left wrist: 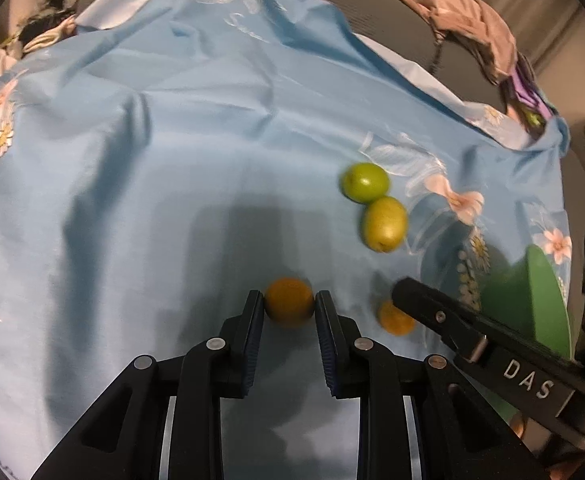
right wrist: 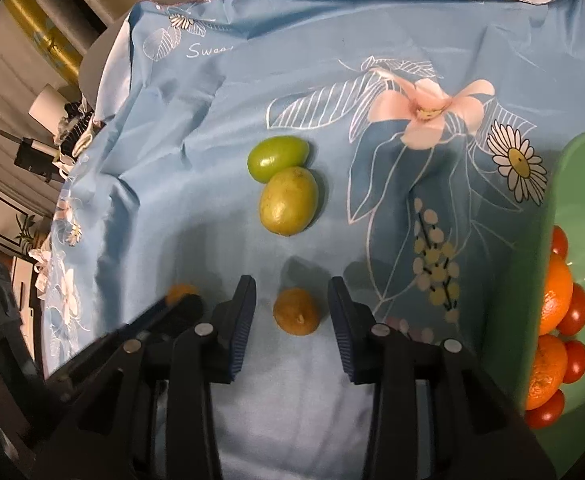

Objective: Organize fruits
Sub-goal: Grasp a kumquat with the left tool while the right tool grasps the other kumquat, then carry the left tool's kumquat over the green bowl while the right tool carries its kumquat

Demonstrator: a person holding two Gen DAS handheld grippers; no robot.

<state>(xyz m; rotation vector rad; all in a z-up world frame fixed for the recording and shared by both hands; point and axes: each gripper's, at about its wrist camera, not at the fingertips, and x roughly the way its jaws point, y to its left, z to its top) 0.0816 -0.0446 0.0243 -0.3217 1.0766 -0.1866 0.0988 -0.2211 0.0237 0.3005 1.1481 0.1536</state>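
The left gripper [left wrist: 289,305] pinches a small orange fruit [left wrist: 288,301] that rests on the blue flowered cloth [left wrist: 172,140]. The right gripper [right wrist: 291,307] is spread wide, with a second orange fruit [right wrist: 296,312] lying free between its fingers. Beyond this fruit two green fruits [right wrist: 286,188] touch each other. To its right stands the green bowl [right wrist: 540,240], holding oranges [right wrist: 554,306] and small red tomatoes [right wrist: 576,312].

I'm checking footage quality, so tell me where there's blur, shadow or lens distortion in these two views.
Left wrist view: the orange fruit between the left gripper fingers looks soft, and dark shadows cross the blue cloth. Right wrist view: sharper; the green bowl bends with fisheye distortion at the edge.
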